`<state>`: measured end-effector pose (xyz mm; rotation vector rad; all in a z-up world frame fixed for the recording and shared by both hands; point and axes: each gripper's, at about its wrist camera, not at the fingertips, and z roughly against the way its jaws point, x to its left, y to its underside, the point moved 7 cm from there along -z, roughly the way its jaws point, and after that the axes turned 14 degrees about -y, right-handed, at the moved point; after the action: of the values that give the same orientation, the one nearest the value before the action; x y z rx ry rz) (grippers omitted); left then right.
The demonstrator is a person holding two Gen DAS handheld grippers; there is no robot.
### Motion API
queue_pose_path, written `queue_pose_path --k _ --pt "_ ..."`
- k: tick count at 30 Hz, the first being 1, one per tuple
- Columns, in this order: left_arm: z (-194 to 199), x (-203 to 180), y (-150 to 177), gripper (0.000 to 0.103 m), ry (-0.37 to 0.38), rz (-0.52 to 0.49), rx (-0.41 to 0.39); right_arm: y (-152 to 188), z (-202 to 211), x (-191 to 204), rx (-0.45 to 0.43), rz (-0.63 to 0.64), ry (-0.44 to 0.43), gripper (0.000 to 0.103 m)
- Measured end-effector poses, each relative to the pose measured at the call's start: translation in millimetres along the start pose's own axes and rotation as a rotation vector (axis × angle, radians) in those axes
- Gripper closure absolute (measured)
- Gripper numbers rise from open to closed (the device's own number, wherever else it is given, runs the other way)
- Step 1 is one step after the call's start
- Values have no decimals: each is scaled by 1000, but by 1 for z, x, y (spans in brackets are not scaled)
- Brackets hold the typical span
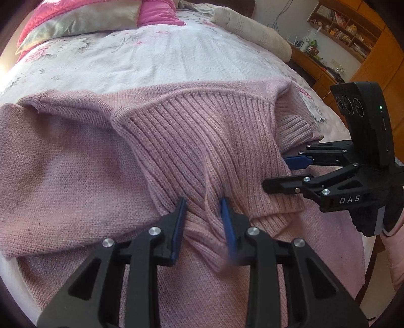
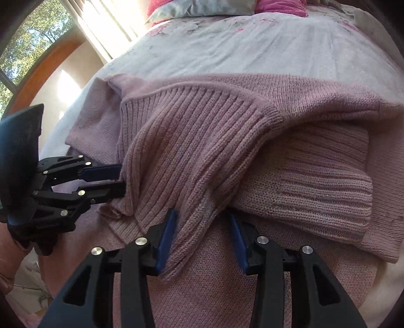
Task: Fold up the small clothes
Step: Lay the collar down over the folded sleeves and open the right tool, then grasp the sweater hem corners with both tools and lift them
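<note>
A pink knit sweater lies spread on the bed, its ribbed hem drawn up into a fan of tight folds. At the bottom of the left wrist view, my left gripper is shut on a bunched pinch of that ribbing. The same gripper shows from the side in the right wrist view, its fingers close together on the hem's edge. My right gripper stands open with its blue pads wide apart and a fold of the ribbed hem between them. It enters from the right. A ribbed cuff lies folded across the body.
The bed has a white floral cover with pink and grey pillows at its head. Wooden shelves and a desk stand to the right of the bed. A bright window is on the left.
</note>
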<state>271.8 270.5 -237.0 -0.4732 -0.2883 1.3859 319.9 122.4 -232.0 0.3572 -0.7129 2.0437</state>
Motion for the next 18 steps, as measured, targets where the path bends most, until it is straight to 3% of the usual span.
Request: queue_pose_path --k 5,7,9,11,13,15,18 --pt "13 4 -1 74 -6 74 33 6 16 4 -57 -26 -31 59" --pt "36 5 3 75 -29 81 23 15 37 15 -87 -30 -72 59" --pt "65 6 15 71 -33 93 13 32 62 30 -111 9 -54 59" --pt "92 10 36 63 -44 112 19 58 84 44 -116 19 -57 56" --pt "114 20 64 62 -123 114 46 90 101 55 -110 3 -49 53" --pt "133 29 95 56 -168 132 66 125 114 60 -98 -21 -17 50" --pt "156 49 148 55 -220 173 116 179 128 60 -81 -85 23 49"
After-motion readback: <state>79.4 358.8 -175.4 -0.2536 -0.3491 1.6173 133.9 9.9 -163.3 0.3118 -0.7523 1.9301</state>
